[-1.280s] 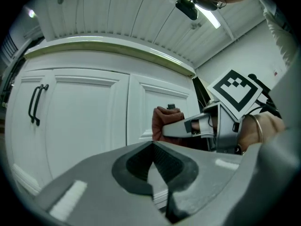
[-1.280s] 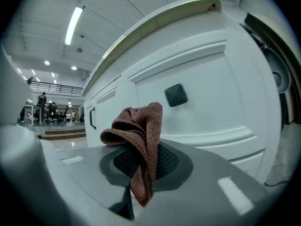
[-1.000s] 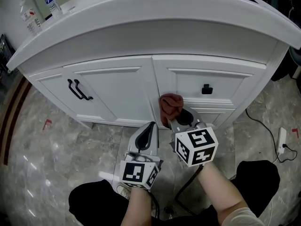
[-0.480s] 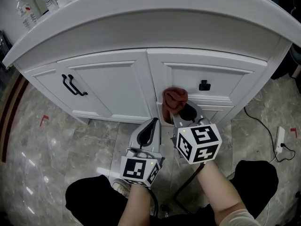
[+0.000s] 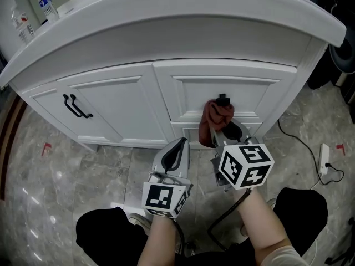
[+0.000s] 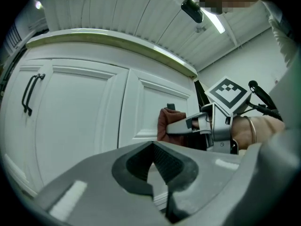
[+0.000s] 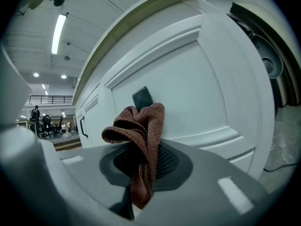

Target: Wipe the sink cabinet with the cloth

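Note:
The white sink cabinet (image 5: pixel 138 98) fills the upper half of the head view, under a curved white countertop. My right gripper (image 5: pixel 222 127) is shut on a reddish-brown cloth (image 5: pixel 216 115), which is pressed against the drawer front just below its small black knob (image 5: pixel 222 99). In the right gripper view the cloth (image 7: pixel 141 135) bunches between the jaws with the knob (image 7: pixel 142 98) right behind it. My left gripper (image 5: pixel 175 158) hangs lower and to the left, shut, with nothing in it, clear of the cabinet. The left gripper view shows the cloth (image 6: pixel 165 124) and the right gripper (image 6: pixel 188 125) at the drawer.
Two black pull handles (image 5: pixel 75 107) sit on the left door. Water bottles (image 5: pixel 46 4) stand on the countertop's far left. A white power strip (image 5: pixel 323 158) and cable lie on the marble floor at right. My knees are at the bottom of the head view.
My right gripper has slid the cloth to the right and upward along the cabinet, from the seam between the doors to just under the drawer knob. The left gripper stayed about where it was.

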Demonstrator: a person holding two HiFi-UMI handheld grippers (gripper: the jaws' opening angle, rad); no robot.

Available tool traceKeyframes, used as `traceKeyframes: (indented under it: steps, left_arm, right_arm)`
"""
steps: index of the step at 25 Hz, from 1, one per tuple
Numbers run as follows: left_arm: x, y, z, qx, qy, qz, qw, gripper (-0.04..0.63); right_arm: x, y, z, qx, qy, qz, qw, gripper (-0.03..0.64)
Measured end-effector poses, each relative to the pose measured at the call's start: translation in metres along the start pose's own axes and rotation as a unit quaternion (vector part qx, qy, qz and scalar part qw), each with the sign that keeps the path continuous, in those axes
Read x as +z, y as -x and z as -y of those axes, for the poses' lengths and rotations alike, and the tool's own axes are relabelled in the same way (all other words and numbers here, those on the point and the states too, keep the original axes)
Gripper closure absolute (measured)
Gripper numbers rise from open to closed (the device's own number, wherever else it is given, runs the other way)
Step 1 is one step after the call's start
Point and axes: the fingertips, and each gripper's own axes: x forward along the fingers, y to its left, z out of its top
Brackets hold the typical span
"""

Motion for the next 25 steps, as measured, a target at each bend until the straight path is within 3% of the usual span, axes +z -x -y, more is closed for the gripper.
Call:
traceKeyframes:
  steps: [14, 25]
  left_arm:
    - [-0.003, -0.022, 0.046, -0.038, 0.009, 0.0, 0.9992, 0.595]
    - [-0.016, -0.032, 0.078, -0.066, -0.011, -0.015, 0.9977, 0.595]
  right_arm:
    - [0.02, 0.055, 0.084, -0.091, -0.029, 0.027, 0.995, 0.535]
    - [0.008, 0.088, 0.134, -0.168, 0.011, 0.01, 0.986, 0.537]
